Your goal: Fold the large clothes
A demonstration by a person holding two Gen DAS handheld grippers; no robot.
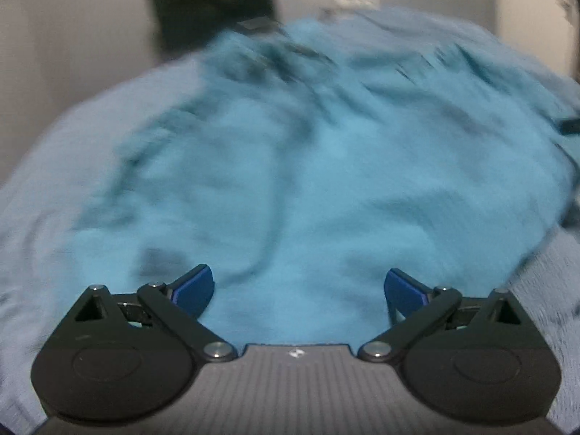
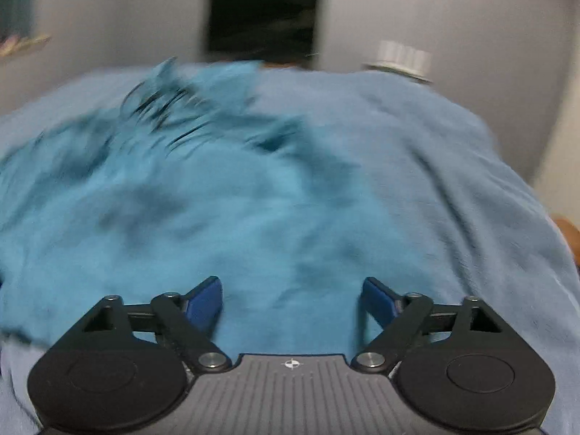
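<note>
A large teal garment [image 1: 308,166] lies crumpled and spread on a pale blue blanket [image 1: 58,188]. Both views are blurred by motion. My left gripper [image 1: 299,290] is open, its blue fingertips [image 1: 195,286] wide apart just above the garment's near part, holding nothing. In the right wrist view the same garment [image 2: 203,210] fills the left and middle. My right gripper [image 2: 291,299] is open over its near edge, blue fingertips [image 2: 204,301] apart and empty. The garment's far end is wrinkled.
The pale blue blanket [image 2: 435,166] covers the surface to the right. A dark screen [image 2: 262,23] hangs on the grey wall behind. A white object [image 2: 400,58] stands at the far right edge. A dark strap-like thing [image 1: 571,125] shows at the right.
</note>
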